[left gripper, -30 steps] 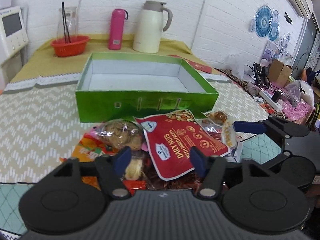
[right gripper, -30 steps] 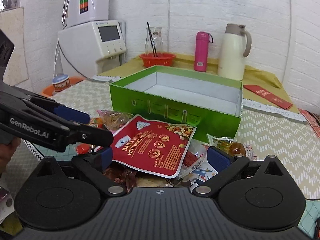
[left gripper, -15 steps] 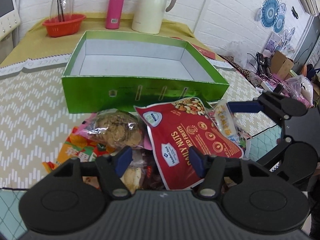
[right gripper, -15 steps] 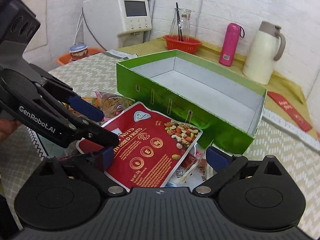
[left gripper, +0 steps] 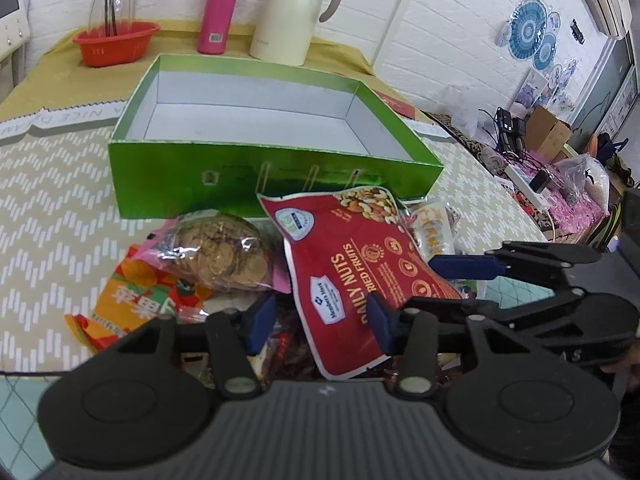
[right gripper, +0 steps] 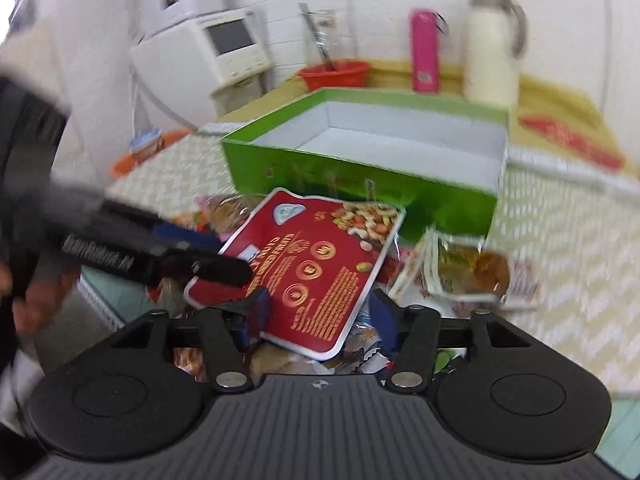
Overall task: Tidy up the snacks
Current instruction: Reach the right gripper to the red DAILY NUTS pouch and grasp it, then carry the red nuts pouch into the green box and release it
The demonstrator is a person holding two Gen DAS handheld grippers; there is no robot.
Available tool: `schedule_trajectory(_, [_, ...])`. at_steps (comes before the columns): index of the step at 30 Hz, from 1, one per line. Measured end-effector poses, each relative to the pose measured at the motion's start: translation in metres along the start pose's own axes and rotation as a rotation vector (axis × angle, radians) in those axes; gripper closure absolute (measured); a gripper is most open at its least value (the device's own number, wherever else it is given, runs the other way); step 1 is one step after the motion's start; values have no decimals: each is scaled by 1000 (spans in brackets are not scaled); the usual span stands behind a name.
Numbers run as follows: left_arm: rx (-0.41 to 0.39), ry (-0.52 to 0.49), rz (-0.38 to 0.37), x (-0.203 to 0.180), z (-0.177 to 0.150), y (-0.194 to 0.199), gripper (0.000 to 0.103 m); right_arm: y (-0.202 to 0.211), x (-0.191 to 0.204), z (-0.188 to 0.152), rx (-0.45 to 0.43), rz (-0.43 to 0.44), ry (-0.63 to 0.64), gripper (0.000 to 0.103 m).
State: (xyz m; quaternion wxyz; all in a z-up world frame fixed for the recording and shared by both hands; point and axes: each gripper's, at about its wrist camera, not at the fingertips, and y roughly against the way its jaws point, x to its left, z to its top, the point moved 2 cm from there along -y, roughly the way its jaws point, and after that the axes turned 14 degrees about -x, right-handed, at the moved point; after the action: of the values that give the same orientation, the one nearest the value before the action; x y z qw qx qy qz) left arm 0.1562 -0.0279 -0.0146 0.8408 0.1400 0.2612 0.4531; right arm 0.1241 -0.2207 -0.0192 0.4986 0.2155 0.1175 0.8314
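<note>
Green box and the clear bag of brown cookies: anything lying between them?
Nothing: left wrist view shows only bare zigzag tablecloth between green cardboard box and clear cookie bag.

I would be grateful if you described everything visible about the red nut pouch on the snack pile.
The red nut pouch is a flat, glossy plastic bag with a white edge, printed "Daily Nuts" with a nut photo, gold medallions and a blue-white brand badge. It looks sealed and lies tilted on top of the snack pile, its top end against the green box. The left gripper has its closing jaws either side of the lower end; contact is unclear. A cookie bag sits beside it.
</note>
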Motion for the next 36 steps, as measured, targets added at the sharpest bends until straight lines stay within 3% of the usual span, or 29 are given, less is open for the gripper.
schedule_trajectory(1, [5,19,-22,0,-2,-1,65,-1,-5,-1,-27,13,-47,4])
schedule_trajectory(2, [6,20,-20,-1,-3,-1,68,-3,-4,-1,-33,8,-69,15])
schedule_trajectory(6, [-8,-18,-24,-13,-6,15,99,8,18,0,-72,-2,-22,35])
schedule_trajectory(9, [-17,-6,-52,-18,-3,25,101,25,31,5,-113,10,7,41])
schedule_trajectory(10, [-25,3,-69,-20,0,25,102,29,33,11,-135,18,16,77])
schedule_trajectory(18, [-110,54,-110,-25,34,23,103,33,30,57,-245,17,44,86])
schedule_trajectory(22, [-176,70,-92,-20,67,18,103,24,23,82,-313,14,29,86])
schedule_trajectory(25, [-181,76,-54,-14,86,-3,103,6,6,94,-337,-15,-18,86])
schedule_trajectory(31, [-123,134,16,7,97,-59,103,-43,-33,89,-293,-77,-154,86])
schedule_trajectory(36, [-107,125,64,20,97,-81,103,-65,-52,76,-241,-99,-220,83])
